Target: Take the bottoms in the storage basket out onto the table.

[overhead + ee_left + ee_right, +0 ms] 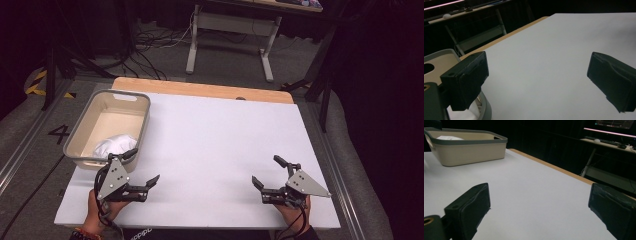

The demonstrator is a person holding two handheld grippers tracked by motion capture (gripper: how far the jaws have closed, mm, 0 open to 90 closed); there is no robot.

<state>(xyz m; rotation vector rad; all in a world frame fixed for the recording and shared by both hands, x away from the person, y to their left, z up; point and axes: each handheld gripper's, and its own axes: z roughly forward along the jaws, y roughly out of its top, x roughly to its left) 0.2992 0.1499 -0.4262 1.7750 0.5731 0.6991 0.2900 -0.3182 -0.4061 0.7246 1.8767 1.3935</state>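
Both tools, left tool [141, 170] and right tool [273, 176], stood open and empty low in frame; white cloth [115, 145] lay in the bin [145, 117] at left, so the next move looked like a reach into it

So the left gripper [537, 76] has its two black jaws spread wide, nothing between them but bare white table top [554, 50]. The left-hand jaw sits right over the grey rim of a beige bin [439, 56], and there's a bit of white cloth [471, 112] peeking out under it inside the bin. A wooden table edge [506, 35] runs along the far side, with a dark desk frame [479, 35] beyond it.
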